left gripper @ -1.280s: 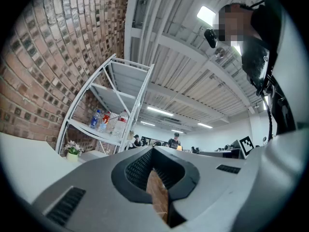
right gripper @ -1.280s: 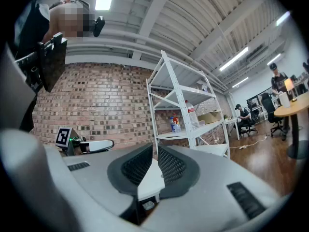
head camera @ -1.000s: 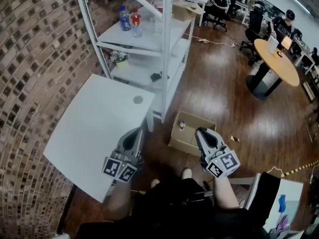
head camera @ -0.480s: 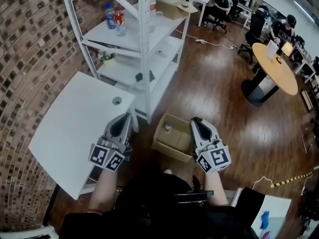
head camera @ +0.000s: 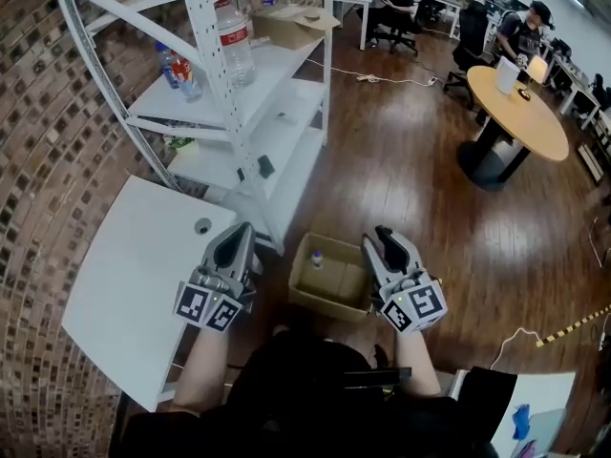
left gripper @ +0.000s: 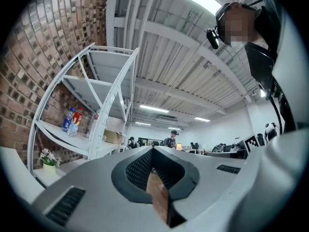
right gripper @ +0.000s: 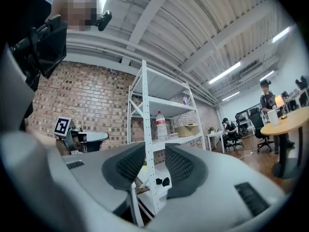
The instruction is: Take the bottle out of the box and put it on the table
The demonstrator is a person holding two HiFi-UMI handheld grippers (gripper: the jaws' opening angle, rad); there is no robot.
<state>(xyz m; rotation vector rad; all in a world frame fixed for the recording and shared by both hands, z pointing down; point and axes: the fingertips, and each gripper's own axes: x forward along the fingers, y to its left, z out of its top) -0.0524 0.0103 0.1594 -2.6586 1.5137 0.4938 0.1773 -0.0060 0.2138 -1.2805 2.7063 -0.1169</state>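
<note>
I see the small clear plastic bottle with a white cap standing upright inside the open brown cardboard box, near its far left corner. The box sits on the dark wooden floor between my two tools. My left gripper hovers by the right edge of the white rectangular table, jaws pressed together on nothing. My right gripper hangs just beside the box's right wall, jaws narrowly apart (they have just been opening). Only the distant white metal shelf rack shows through the gap.
</note>
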